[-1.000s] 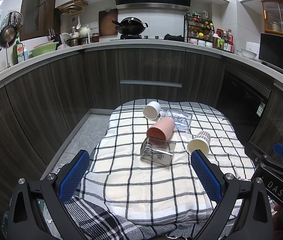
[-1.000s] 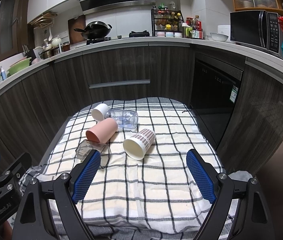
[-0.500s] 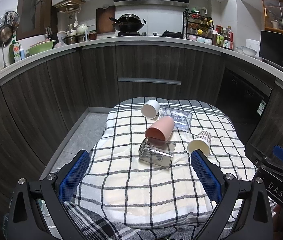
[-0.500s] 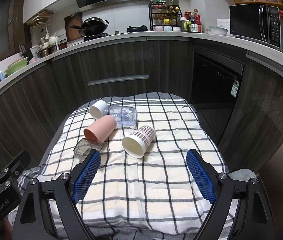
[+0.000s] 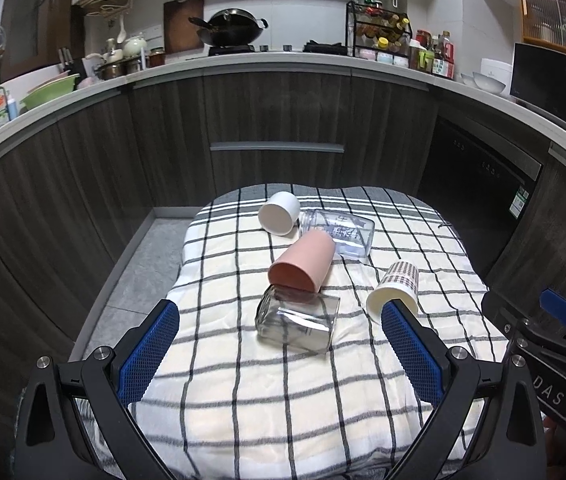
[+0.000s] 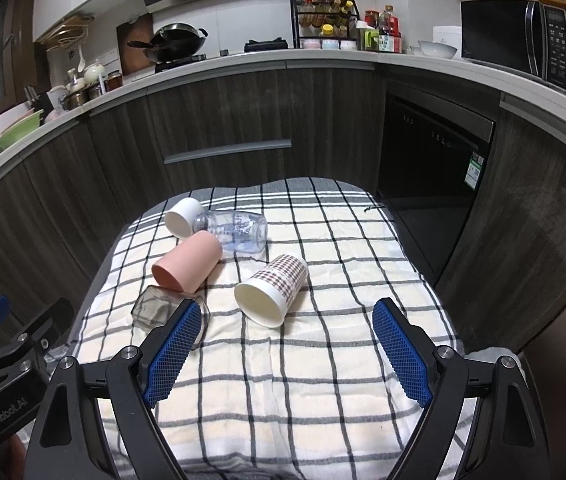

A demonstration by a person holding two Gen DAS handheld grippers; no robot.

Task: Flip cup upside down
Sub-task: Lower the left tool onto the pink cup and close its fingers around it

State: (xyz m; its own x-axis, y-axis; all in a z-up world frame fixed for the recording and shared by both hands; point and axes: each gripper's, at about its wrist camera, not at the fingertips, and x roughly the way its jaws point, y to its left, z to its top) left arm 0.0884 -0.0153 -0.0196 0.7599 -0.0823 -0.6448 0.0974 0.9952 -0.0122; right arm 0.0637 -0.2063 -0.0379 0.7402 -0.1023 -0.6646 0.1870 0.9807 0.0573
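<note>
Several cups lie on their sides on a checked cloth (image 5: 243,380): a white cup (image 5: 279,213), a clear printed glass (image 5: 343,232), a pink cup (image 5: 303,261), a square clear glass (image 5: 297,322) and a plaid paper cup (image 5: 395,288). My left gripper (image 5: 279,354) is open and empty, in front of the square glass. My right gripper (image 6: 289,354) is open and empty, just short of the plaid paper cup (image 6: 273,290). The pink cup (image 6: 187,261) and square glass (image 6: 155,306) lie to its left.
The cloth (image 6: 323,380) covers a small table in a kitchen. Dark cabinets (image 5: 275,128) curve around behind it, with a dishwasher (image 6: 431,168) at the right. The floor (image 5: 143,272) drops away at the table's left. The other gripper's body (image 5: 555,348) shows at the right edge.
Both grippers have tilted and moved slightly forward toward the cups. Their jaws stay open. The cups have not moved.
</note>
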